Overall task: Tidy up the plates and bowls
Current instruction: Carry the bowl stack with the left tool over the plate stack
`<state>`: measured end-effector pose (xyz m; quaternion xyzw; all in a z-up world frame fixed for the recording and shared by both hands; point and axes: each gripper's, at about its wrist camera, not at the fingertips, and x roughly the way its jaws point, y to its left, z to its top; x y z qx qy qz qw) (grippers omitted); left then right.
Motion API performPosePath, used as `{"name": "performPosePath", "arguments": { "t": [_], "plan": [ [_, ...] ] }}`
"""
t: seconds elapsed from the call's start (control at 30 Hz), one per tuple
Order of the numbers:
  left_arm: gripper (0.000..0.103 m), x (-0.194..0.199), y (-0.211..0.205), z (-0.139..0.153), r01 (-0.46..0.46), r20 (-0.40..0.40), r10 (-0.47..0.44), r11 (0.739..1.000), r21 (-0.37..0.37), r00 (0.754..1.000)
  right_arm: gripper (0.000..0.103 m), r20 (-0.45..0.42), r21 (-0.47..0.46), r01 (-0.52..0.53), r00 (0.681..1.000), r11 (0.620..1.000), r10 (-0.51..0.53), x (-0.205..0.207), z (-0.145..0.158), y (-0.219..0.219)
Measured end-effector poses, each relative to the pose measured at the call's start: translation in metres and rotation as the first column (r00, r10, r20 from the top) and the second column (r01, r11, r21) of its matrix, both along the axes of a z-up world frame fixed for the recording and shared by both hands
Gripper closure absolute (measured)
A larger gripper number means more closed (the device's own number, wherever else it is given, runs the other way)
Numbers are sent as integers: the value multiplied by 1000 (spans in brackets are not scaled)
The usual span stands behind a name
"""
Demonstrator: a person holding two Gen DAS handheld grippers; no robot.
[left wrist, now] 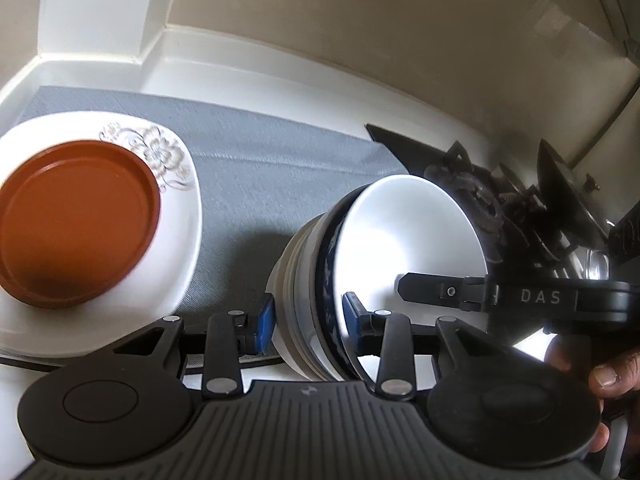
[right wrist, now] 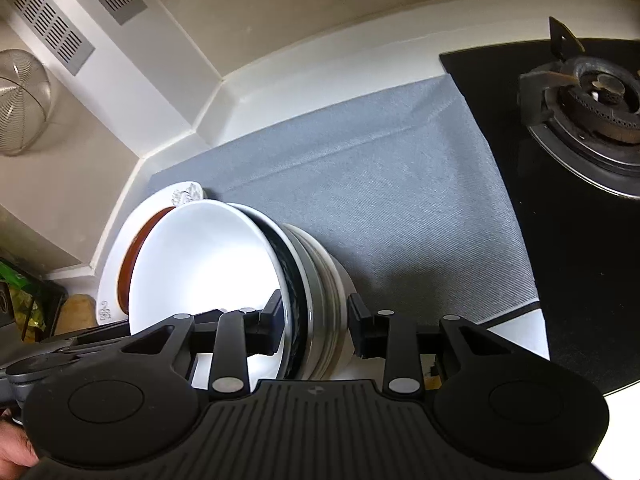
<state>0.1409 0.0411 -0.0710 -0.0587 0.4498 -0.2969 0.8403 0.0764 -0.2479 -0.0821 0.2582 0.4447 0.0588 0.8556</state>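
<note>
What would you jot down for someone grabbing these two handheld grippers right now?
Left gripper: jaws clamp the bowl stack by its rims.
Right gripper: jaws clamp the rims from another side.
Brown dish sits on the floral plate, beside the stack, on the grey mat.
Done: bowls nested, dish on plate.
Left: probably place the stack; cannot tell if it is lifted.

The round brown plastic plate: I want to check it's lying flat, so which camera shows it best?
The left wrist view: the round brown plastic plate shows whole, lying inside the white floral dish. In the right wrist view only a brown sliver shows behind the stacked bowls.
</note>
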Motion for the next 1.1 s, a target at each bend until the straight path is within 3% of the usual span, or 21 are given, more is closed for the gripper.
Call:
{"name": "performPosePath", "arguments": {
  "t": [0.23, 0.47, 0.63, 0.8, 1.1],
  "plan": [
    [63, 12, 29, 33, -69, 73, 72, 997, -33, 995, 69, 59, -14, -21, 998, 1000, 22, 17, 31, 20],
    [63, 43, 88, 49, -204, 108, 207, 978, -42, 972, 69, 106, -4, -105, 989, 994, 105, 70, 54, 70],
    [63, 71, 131, 37, -301, 82, 302, 953, -26, 950, 69, 108, 3, -185, 977, 983, 183, 113, 49, 118],
    [63, 91, 155, 16, -347, 16, 347, 938, -16, 938, 69, 51, -3, -233, 971, 973, 232, 147, 30, 158],
    [63, 105, 154, 5, -352, -30, 351, 936, -15, 936, 69, -25, -17, -255, 967, 967, 254, 163, 17, 171]
  ]
}}
